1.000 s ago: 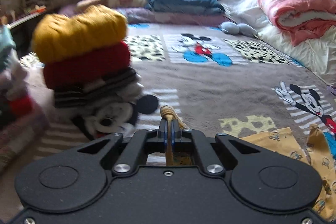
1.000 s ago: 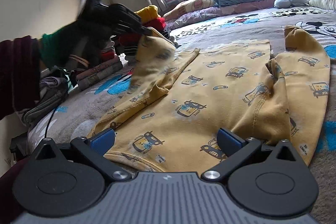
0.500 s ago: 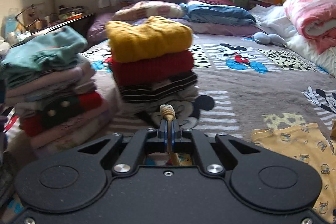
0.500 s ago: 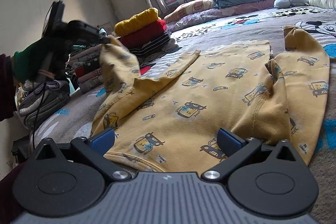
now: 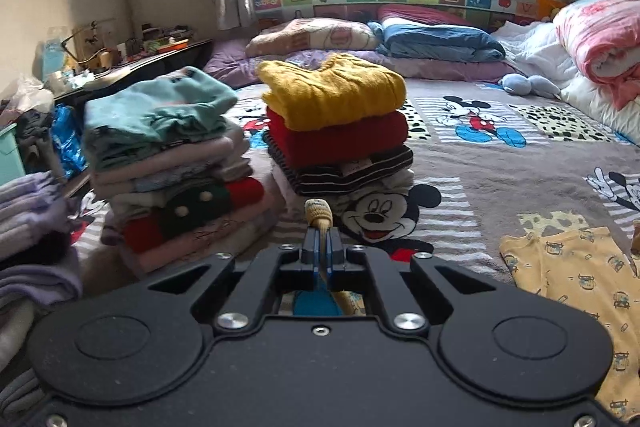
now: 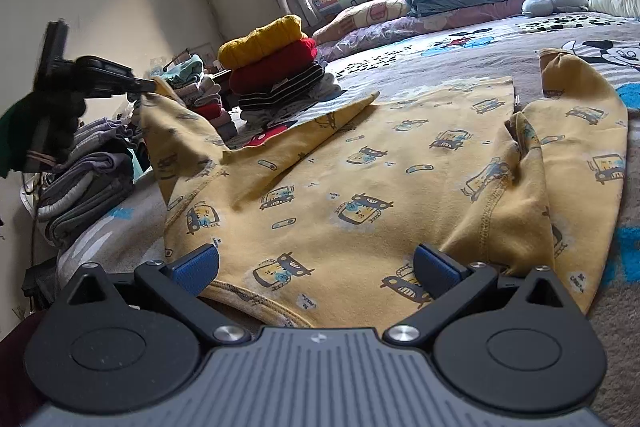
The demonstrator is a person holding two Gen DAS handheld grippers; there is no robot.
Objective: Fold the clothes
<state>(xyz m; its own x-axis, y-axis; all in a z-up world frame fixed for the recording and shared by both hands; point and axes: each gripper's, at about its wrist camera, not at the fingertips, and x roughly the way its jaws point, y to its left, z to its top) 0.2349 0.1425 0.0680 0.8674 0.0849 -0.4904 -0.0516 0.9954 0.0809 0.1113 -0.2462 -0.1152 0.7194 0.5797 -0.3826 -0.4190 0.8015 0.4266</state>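
A yellow printed child's top (image 6: 400,163) lies spread on the bed, its right sleeve folded inward. My left gripper (image 5: 320,245) is shut on the cuff of the left sleeve (image 5: 318,213) and holds it stretched out to the left above the bed; it also shows in the right wrist view (image 6: 146,87). Part of the top shows at the right of the left wrist view (image 5: 576,267). My right gripper (image 6: 316,261) is open, low over the top's near hem, its blue pads (image 6: 196,263) apart and holding nothing.
Two stacks of folded clothes (image 5: 336,131) (image 5: 168,163) stand on the bed ahead of my left gripper, with more folded piles (image 6: 88,183) at the left bed edge. Pillows (image 5: 432,39) and a pink quilt (image 5: 600,39) lie at the far end.
My left gripper has swung left and outward with the sleeve cuff, pulling the sleeve off the body of the top and stretching it sideways. My right gripper has stayed still and open.
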